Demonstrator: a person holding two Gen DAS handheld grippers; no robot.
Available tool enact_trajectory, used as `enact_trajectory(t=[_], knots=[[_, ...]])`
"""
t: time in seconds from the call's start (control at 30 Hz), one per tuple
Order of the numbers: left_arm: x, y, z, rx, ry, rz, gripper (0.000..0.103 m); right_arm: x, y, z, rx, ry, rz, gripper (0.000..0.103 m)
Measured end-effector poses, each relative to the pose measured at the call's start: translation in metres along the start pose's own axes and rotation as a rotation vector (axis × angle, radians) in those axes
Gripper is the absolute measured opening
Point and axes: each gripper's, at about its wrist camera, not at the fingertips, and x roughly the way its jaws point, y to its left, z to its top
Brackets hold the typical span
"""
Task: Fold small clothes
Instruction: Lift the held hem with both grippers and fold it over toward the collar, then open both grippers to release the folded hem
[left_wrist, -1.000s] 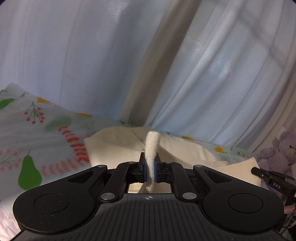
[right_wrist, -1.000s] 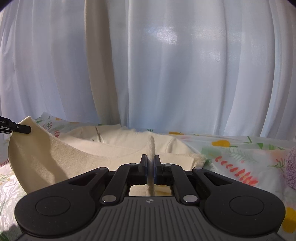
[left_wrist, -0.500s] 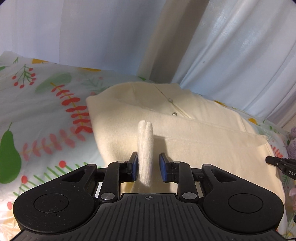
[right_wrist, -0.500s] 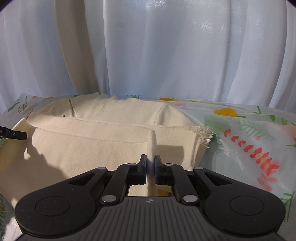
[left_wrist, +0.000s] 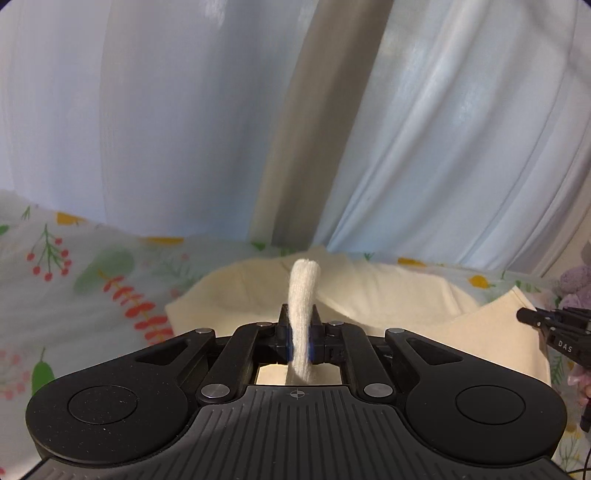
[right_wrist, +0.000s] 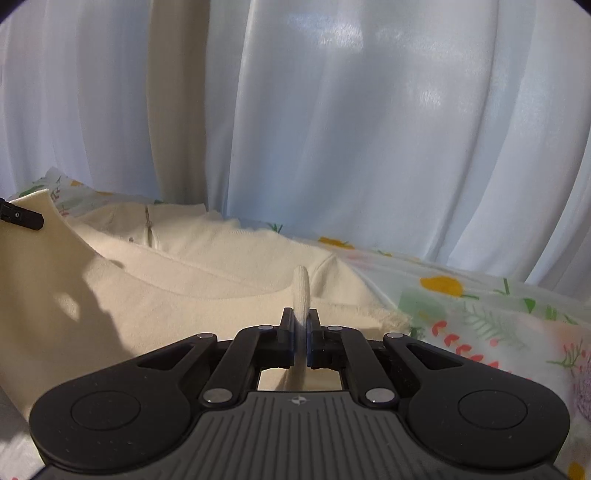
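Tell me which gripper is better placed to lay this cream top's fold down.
Probably the right gripper: it pinches the cream top thinly beside the frayed hem corner. The left gripper has just been closing on a thicker bunch of fabric between its jaws.

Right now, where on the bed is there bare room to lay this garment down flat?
Bare floral bedsheet lies left of the cream knit garment, up to the white curtain; more sheet shows on its right. The middle is crowded by garment, and purple plush toys sit at far right.

Two wrist fisheyes, close, facing curtains (left_wrist: 184, 110), sharing cream garment (right_wrist: 184, 288)
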Motion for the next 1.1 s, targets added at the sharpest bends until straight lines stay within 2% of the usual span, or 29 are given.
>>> enact_trajectory(t=[0.07,0.17,0.27,0.4,0.5,0.57,0.6,0.63,0.7,0.77,0.8,0.87,0.97,1.03,1.1], knots=[[0.008,-0.008,0.027,0.039,-0.078,0.053,0.009,0.011,-0.002,0.027,-0.015,-0.055,-0.084,0.005],[0.044,-0.013,0.055,0.048,-0.132,0.13,0.009,0.042,-0.003,0.054,-0.026,-0.097,-0.164,0.005],[0.093,-0.011,0.058,0.019,-0.086,0.166,0.009,0.079,-0.004,0.063,-0.003,-0.075,-0.206,0.005],[0.139,-0.006,0.041,0.007,-0.022,0.218,0.009,0.12,0.002,0.051,-0.019,-0.005,-0.221,0.005],[0.158,0.001,0.03,-0.019,0.009,0.255,0.01,0.137,0.002,0.042,-0.013,0.033,-0.229,0.005],[0.166,0.006,0.024,-0.044,0.027,0.269,0.014,0.144,0.0,0.038,0.001,0.048,-0.233,0.005],[0.168,0.008,0.022,-0.045,0.033,0.276,0.02,0.147,0.0,0.036,0.001,0.056,-0.231,0.005],[0.169,0.009,0.021,-0.046,0.037,0.288,0.031,0.15,-0.001,0.036,0.002,0.068,-0.229,0.006],[0.164,0.016,0.019,-0.068,0.034,0.304,0.044,0.15,-0.004,0.036,0.012,0.068,-0.26,0.007],[0.145,0.03,0.015,-0.109,0.032,0.267,0.048,0.138,-0.01,0.036,0.069,0.054,-0.253,0.011],[0.135,0.037,0.012,-0.133,0.042,0.243,0.053,0.125,-0.017,0.034,0.129,0.046,-0.216,0.011],[0.117,0.046,0.004,-0.174,0.062,0.177,0.054,0.099,-0.024,0.027,0.201,0.034,-0.145,0.011],[0.086,0.049,-0.022,-0.202,0.096,0.088,0.059,0.064,-0.02,0.008,0.207,0.024,-0.082,0.012],[0.07,0.044,-0.039,-0.159,0.118,0.075,0.06,0.042,-0.012,-0.01,0.203,0.037,-0.039,0.024],[0.059,0.042,-0.054,-0.119,0.128,0.077,0.061,0.025,-0.011,-0.027,0.214,0.07,-0.011,0.031]])
